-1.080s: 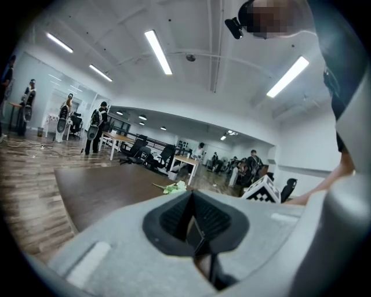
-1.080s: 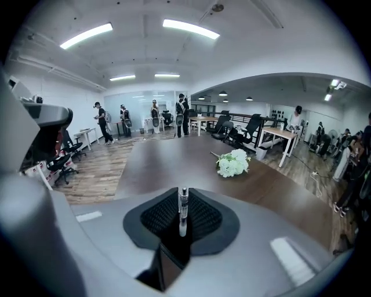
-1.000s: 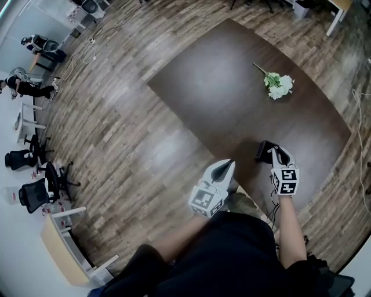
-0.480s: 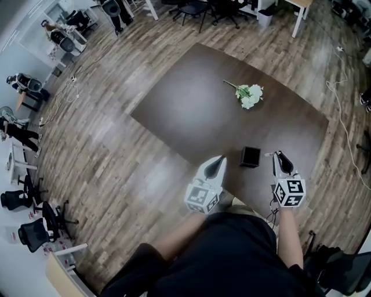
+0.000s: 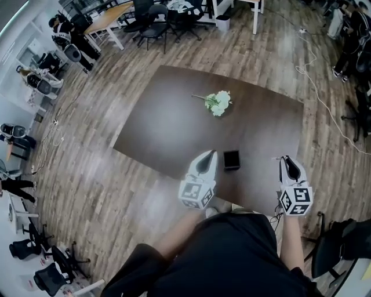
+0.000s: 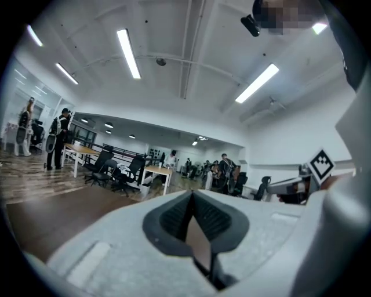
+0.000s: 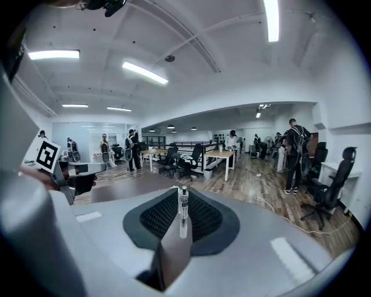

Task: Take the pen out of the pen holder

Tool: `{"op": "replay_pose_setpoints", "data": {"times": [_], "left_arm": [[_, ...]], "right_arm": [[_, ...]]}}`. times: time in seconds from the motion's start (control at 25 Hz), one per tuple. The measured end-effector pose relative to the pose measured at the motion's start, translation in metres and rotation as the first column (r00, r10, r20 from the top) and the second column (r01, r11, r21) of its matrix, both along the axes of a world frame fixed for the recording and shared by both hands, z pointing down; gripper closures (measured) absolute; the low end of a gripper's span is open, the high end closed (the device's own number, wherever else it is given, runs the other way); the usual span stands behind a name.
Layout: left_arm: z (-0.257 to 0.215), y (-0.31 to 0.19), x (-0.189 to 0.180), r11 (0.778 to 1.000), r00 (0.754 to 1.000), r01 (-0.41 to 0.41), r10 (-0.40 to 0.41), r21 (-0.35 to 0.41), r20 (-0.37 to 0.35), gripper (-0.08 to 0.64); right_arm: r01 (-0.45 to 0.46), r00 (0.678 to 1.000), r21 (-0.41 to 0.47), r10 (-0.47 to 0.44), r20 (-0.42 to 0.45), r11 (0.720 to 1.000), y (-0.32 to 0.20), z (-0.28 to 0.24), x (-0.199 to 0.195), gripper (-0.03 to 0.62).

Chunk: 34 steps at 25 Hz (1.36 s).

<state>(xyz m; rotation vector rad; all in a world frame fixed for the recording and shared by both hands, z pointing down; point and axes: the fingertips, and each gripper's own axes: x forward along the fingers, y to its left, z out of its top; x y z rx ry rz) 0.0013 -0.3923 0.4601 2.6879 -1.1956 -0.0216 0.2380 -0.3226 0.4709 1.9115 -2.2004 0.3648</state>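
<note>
A black square pen holder (image 5: 231,159) stands on the dark brown table (image 5: 174,127) near its front edge. My right gripper (image 5: 286,159) hovers to the right of the holder, well apart from it. A slim clear pen (image 7: 183,204) stands upright between this gripper's pads (image 7: 200,217), and the jaws are opening slightly around it. My left gripper (image 5: 208,156) floats just left of the holder, its jaws shut with nothing between them (image 6: 192,216). Both grippers point out level across the office, above the table.
A bunch of white flowers (image 5: 218,102) lies further back on the table. Office desks and chairs (image 5: 156,17) stand beyond it, with several people (image 7: 293,154) standing around. A cable (image 5: 316,87) trails over the wooden floor at the right.
My right gripper has come up and away to the right from the pen holder with the pen in it. The left gripper has also risen, and stays beside the holder.
</note>
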Motion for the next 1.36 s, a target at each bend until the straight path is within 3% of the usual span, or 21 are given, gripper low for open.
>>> {"op": "replay_pose_setpoints", "data": {"times": [0.24, 0.44, 0.76, 1.36], "left_arm": [[0.002, 0.005, 0.049, 0.996, 0.996, -0.094, 0.094, 0.008, -0.004, 0.557], [0.006, 0.019, 0.081, 0.989, 0.989, -0.151, 0.151, 0.009, 0.004, 0.557], [0.012, 0.031, 0.105, 0.986, 0.986, -0.167, 0.166, 0.012, 0.011, 0.557], [0.014, 0.035, 0.115, 0.987, 0.987, -0.157, 0.157, 0.016, 0.031, 0.557]], "right_arm": [[-0.126, 0.992, 0.056, 0.125, 0.019, 0.990, 0.038, -0.014, 0.048, 0.535], [-0.188, 0.982, 0.050, 0.189, -0.027, 0.981, 0.064, -0.014, 0.074, 0.535], [-0.207, 0.978, 0.035, 0.208, -0.024, 0.978, 0.085, -0.005, 0.094, 0.535], [-0.195, 0.981, 0.030, 0.196, -0.012, 0.980, 0.086, -0.001, 0.106, 0.535]]}}
